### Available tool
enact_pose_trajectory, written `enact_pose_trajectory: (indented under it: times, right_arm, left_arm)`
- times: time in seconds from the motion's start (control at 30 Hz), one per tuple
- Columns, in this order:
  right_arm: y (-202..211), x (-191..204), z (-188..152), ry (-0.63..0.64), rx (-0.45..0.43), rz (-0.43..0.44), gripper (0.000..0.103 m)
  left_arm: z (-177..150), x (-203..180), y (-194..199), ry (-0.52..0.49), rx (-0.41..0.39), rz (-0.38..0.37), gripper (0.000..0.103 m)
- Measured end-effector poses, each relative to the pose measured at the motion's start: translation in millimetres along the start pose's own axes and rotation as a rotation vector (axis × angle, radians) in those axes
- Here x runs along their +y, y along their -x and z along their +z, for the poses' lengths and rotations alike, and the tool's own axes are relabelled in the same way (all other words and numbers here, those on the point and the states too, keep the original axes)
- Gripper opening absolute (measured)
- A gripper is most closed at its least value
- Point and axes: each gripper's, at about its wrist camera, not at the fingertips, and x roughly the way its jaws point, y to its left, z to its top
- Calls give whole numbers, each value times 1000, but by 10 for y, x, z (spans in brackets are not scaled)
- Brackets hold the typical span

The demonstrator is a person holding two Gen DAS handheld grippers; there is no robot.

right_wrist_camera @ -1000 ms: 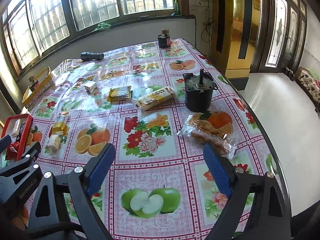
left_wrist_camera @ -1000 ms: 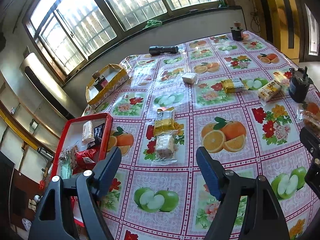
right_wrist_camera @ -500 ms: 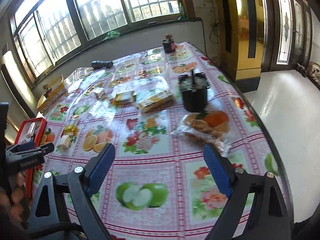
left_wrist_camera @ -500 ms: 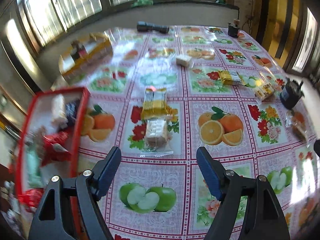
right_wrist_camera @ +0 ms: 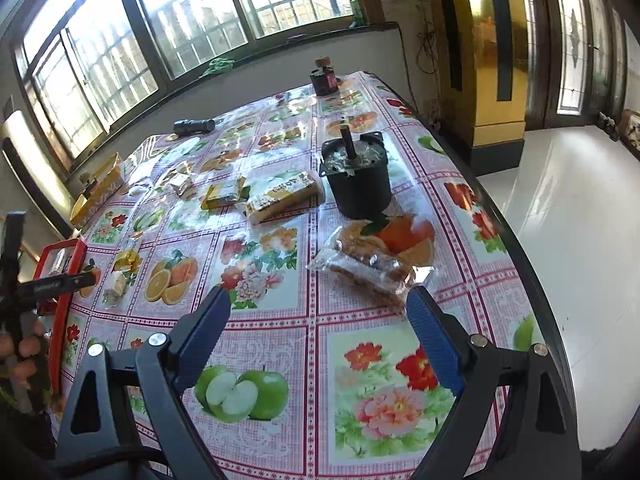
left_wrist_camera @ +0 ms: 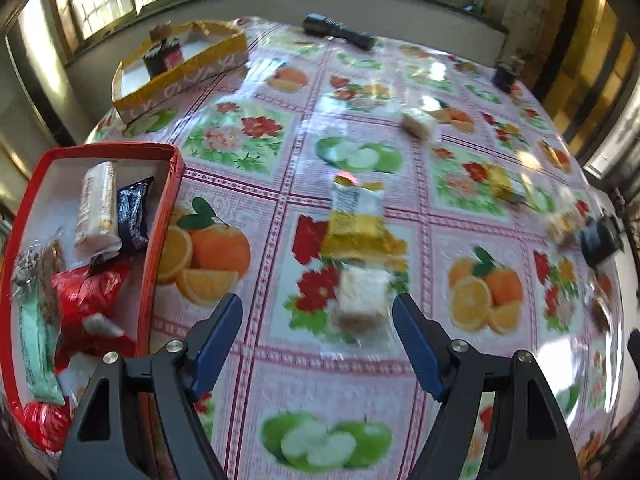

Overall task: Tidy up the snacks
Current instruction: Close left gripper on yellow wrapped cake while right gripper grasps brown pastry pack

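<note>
My left gripper is open above the fruit-print tablecloth, its jaws framing a clear-wrapped pale cake snack just ahead. A yellow packet lies right behind that snack. The red tray at the left holds several snacks. My right gripper is open too, with nothing between its fingers; a clear bag of brown biscuits lies just ahead of its right finger. Farther off lie a long yellow-labelled packet, a gold packet and a small wrapped snack.
A black motor-like can stands behind the biscuit bag. A yellow box with a dark jar sits at the far left, a black torch near the window, a small jar at the far edge. The table's right edge drops to the floor.
The left gripper swung and tilted downward toward the cake snack, which now sits nearer its jaws, with the red tray larger at left. The right gripper crept closer to the biscuit bag.
</note>
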Motion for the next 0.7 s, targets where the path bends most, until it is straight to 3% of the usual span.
enact_pose_trajectory:
  times: [0.27,0.37,0.47,0.63,0.7]
  right_arm:
    - [-180,97,185,190,17,16,90]
    - [-255,68,257,249,18,-16,90]
    - [-374,-3,326,268,50,-33,90]
    - [-564,-38,322,327,131,20,90]
    - [-649,-8,299,373,150,14,85]
  left_arm:
    - [309,-191,-373,-42,30,63,77]
    - [362,-282,-509,-58,46,89,77]
    - [393,-349,-607,-76,62,87,77]
    - [430,-382,-660,-82,63,64,77]
    - [451,-384,-664,-76,65,37,67]
